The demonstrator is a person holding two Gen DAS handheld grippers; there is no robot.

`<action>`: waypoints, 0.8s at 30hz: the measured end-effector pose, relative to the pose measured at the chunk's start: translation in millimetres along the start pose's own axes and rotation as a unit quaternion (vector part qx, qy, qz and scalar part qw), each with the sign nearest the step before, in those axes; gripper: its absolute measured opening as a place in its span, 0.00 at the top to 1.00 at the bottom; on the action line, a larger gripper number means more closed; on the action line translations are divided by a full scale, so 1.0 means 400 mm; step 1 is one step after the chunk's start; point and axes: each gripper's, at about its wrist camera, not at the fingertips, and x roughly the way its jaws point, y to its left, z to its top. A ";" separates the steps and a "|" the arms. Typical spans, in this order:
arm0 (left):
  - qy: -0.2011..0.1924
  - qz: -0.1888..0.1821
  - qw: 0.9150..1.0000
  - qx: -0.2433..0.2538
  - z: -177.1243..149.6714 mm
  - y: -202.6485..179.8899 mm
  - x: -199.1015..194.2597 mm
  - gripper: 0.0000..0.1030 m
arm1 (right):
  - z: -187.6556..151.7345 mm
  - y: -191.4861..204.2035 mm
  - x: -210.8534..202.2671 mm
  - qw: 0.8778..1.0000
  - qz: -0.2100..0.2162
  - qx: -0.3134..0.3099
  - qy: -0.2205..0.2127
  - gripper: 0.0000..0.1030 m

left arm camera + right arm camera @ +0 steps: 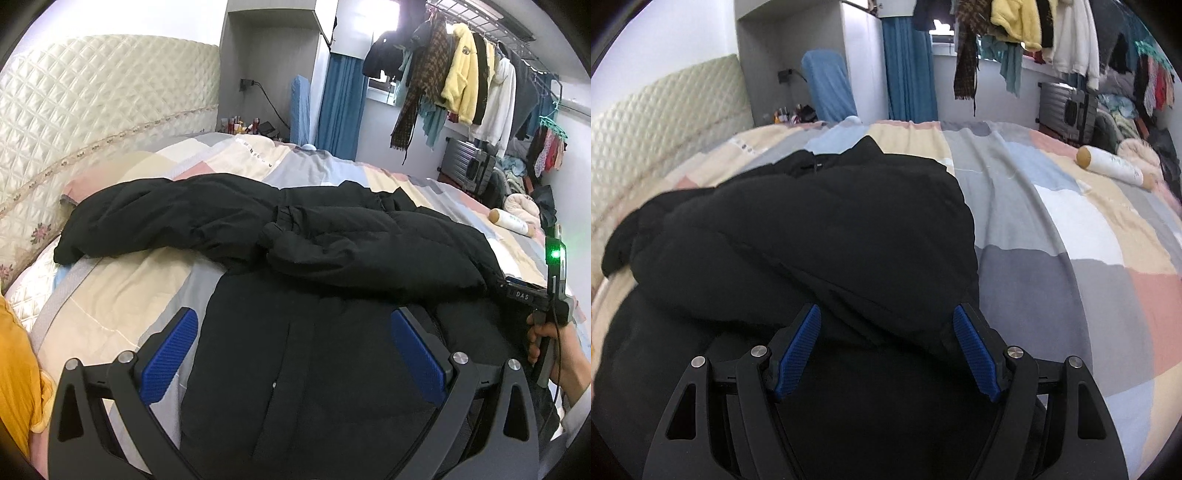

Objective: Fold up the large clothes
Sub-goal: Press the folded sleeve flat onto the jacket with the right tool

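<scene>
Across the patchwork bed (325,166) a black padded coat (295,350) is spread, both sleeves laid over its body. Each tool, left tool (295,354) and right tool (886,350), is held wide open above the cloth, nothing gripped. A thin pinch could slip off the puffy fabric, and the crossed sleeves could be dragged loose. Only the left view shows the person's hand (550,343) and the far sleeve's cuff; only the right view shows the coat's right edge against the bedding.

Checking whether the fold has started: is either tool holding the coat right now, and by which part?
Nothing is held. The left tool and right tool both stand open over the black coat, blue pads apart, no fabric pinched.
</scene>
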 end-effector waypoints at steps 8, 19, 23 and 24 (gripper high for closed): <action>0.008 0.006 1.000 -0.005 0.000 0.002 0.022 0.00 | -0.010 0.008 0.008 0.997 -0.066 -0.036 0.009 0.29; 0.007 -0.004 1.000 -0.011 -0.007 0.002 0.021 0.00 | 0.020 0.033 0.031 0.996 -0.061 -0.055 -0.028 0.59; 0.001 -0.007 1.000 -0.011 -0.006 0.000 0.017 0.00 | 0.049 0.029 -0.004 0.996 -0.049 -0.036 -0.067 0.83; -0.001 -0.009 1.000 -0.011 -0.006 -0.001 0.016 0.00 | 0.055 0.024 -0.006 0.996 -0.048 -0.027 -0.070 0.84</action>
